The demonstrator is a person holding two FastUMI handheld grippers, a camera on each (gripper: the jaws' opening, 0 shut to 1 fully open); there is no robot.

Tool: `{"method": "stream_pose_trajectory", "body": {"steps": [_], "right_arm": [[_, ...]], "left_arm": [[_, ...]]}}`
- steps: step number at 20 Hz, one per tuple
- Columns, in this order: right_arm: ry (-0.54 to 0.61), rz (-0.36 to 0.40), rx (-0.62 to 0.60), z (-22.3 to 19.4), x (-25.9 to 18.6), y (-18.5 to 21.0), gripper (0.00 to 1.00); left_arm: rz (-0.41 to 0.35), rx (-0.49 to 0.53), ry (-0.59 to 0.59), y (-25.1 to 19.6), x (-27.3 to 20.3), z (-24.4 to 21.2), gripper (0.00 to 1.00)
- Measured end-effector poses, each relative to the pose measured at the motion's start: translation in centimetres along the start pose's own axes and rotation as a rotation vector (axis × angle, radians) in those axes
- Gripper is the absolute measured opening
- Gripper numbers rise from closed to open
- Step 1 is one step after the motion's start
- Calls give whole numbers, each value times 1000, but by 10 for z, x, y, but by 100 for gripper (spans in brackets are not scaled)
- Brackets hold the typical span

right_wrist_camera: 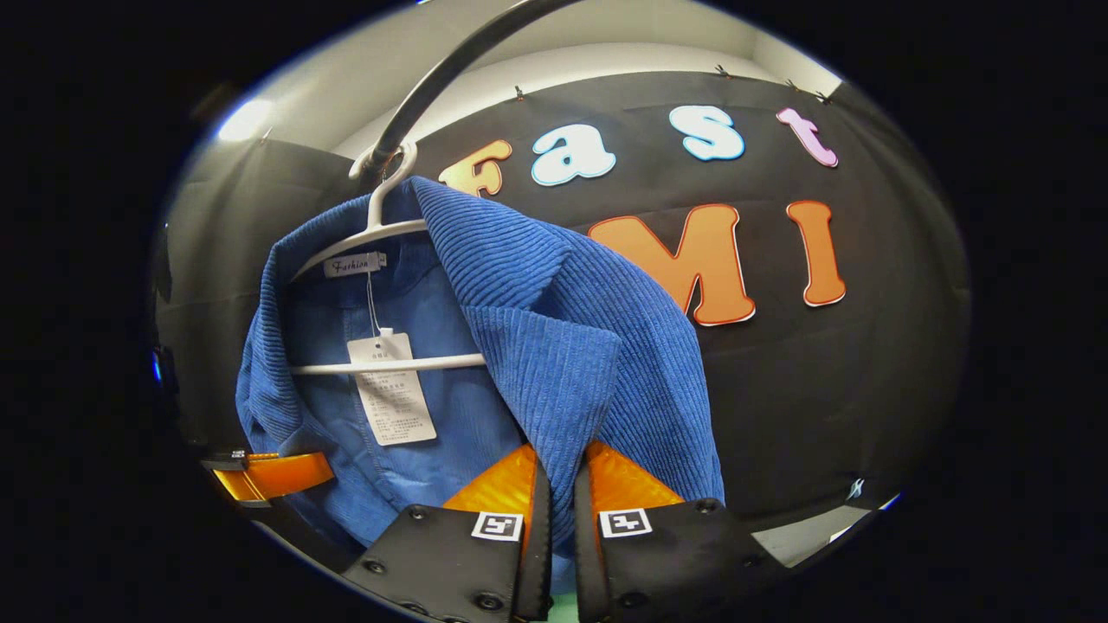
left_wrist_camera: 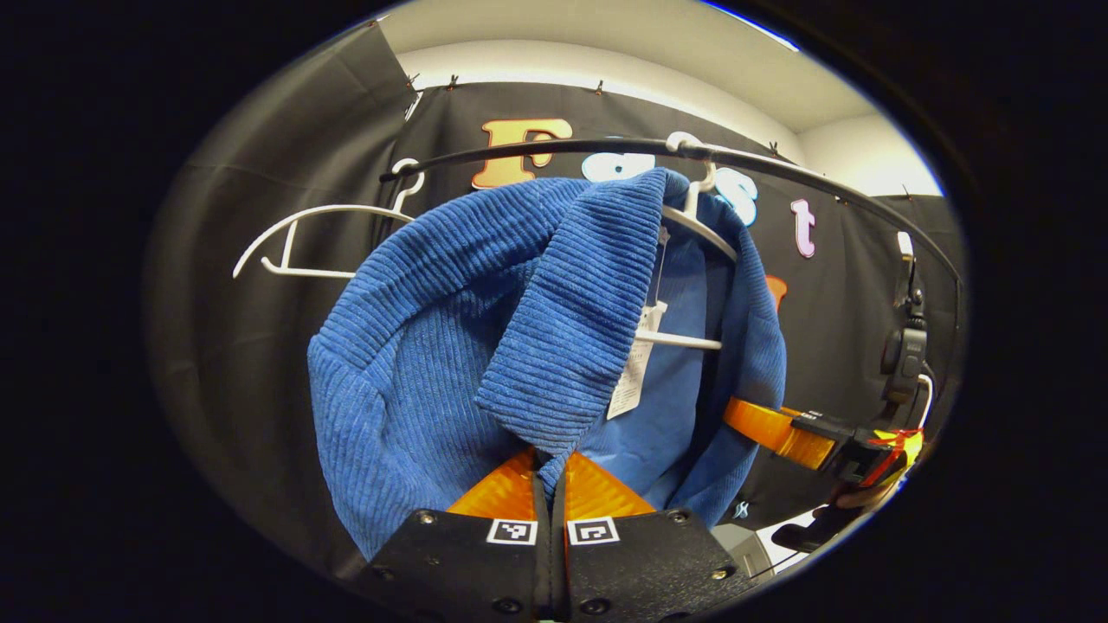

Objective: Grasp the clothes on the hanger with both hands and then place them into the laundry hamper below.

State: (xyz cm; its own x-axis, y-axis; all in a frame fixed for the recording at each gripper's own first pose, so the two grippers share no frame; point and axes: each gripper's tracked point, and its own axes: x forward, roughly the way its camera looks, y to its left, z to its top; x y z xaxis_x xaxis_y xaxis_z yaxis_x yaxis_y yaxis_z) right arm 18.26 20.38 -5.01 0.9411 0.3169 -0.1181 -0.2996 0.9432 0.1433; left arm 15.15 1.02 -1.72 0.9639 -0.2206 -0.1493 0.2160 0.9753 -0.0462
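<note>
Up on the black rail (left_wrist_camera: 554, 149) hangs the blue corduroy jacket (left_wrist_camera: 415, 346), draped over a white plastic hanger (left_wrist_camera: 692, 227), and I've got both grippers on it. In the left gripper view my left gripper (left_wrist_camera: 550, 472) has its two fingers squeezed nearly together with a folded lapel edge of the jacket pinched between them, fabric running right down into the slot. That view also gives me stuff the other one doesn't: a second white hanger (left_wrist_camera: 303, 234), bare, further left along the rail, and my right gripper (left_wrist_camera: 779, 430) off to the side with its finger tucked against the jacket's far edge, a bit of the hand holding it just visible behind. In the right gripper view my right gripper (right_wrist_camera: 558, 484) is likewise clamped on the front panel of the jacket (right_wrist_camera: 554, 329), cloth wedged between both fingers. From this side I can see inside the collar, which the left view mostly hides: the smooth lining, a neck label (right_wrist_camera: 355, 264), and a white paper tag (right_wrist_camera: 394, 389) dangling on a string across the hanger's crossbar (right_wrist_camera: 389, 366). My left gripper (right_wrist_camera: 273, 474) pokes in low at the jacket's other edge. The jacket's collar is hooked over the hanger's shoulders (right_wrist_camera: 381, 227), hook on the rail (right_wrist_camera: 450, 78).
</note>
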Motion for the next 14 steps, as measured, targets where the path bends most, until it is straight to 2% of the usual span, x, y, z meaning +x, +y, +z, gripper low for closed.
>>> {"method": "stream_pose_trajectory", "body": {"steps": [4,5,6,7,11,14], "right_arm": [[11,148,207,12,-8,8,19],[20,172,256,13,-12,4,12],[22,190,307,15,-13,3,18],[20,194,361,20,-23,-3,5],[25,335,570,37,-28,-2,8],[12,402,658,54,-33,-12,7]], "left_arm": [[-10,-14,-19,-5,-15,18,1],[-15,-30,-23,-6,-18,22,1],[-17,-46,-28,-7,-22,27,0],[-18,-55,-33,-8,-29,33,0],[-19,-66,-60,-6,-48,55,0],[-19,-89,-83,-1,-62,70,0]]}}
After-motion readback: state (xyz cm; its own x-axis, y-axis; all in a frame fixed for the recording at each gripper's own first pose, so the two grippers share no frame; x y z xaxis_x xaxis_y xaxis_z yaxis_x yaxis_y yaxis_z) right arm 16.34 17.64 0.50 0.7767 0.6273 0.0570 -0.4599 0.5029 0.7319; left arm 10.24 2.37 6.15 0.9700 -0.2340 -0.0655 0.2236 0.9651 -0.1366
